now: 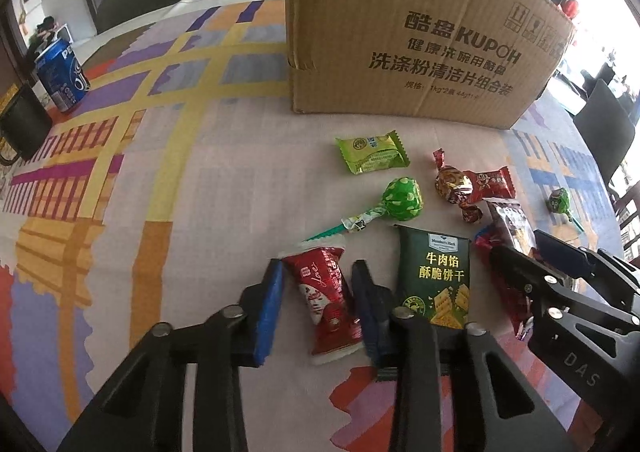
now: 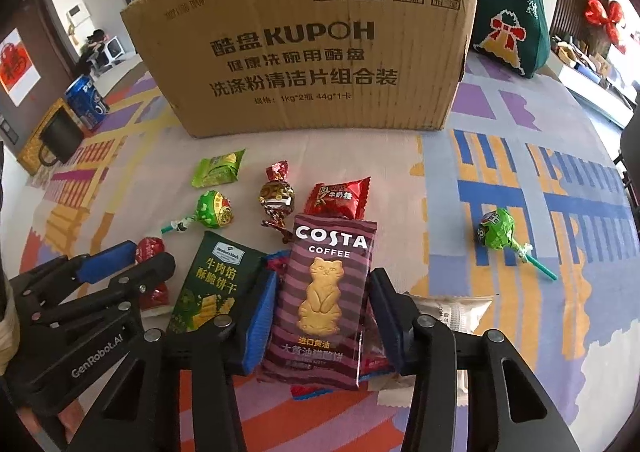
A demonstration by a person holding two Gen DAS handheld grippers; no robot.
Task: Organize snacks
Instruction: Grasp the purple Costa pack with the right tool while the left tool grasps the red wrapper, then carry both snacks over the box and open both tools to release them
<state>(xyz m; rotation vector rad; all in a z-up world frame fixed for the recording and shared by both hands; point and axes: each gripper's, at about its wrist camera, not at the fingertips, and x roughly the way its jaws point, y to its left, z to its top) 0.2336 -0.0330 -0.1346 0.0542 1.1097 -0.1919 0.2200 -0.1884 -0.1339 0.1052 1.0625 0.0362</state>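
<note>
My left gripper (image 1: 318, 266) is shut on a red candy packet (image 1: 330, 304) that lies on the tablecloth. My right gripper (image 2: 325, 275) is shut on a maroon Costa Coffee biscuit packet (image 2: 326, 292), which rests on other wrappers. A dark green biscuit packet (image 1: 436, 280) lies between the two grippers. Beyond it are a green lollipop (image 1: 402, 198), a green snack packet (image 1: 372, 152), a gold and red twisted candy (image 1: 452, 184) and a red milk candy (image 1: 492, 182). The open cardboard box (image 2: 312, 52) stands behind them all.
A second green lollipop (image 2: 496, 230) lies apart at the right, and a white packet (image 2: 456, 308) sits beside the right fingers. At the far left stand a blue can (image 1: 60, 76) and a black mug (image 1: 24, 128). A green knitted bag (image 2: 512, 4) is behind the box.
</note>
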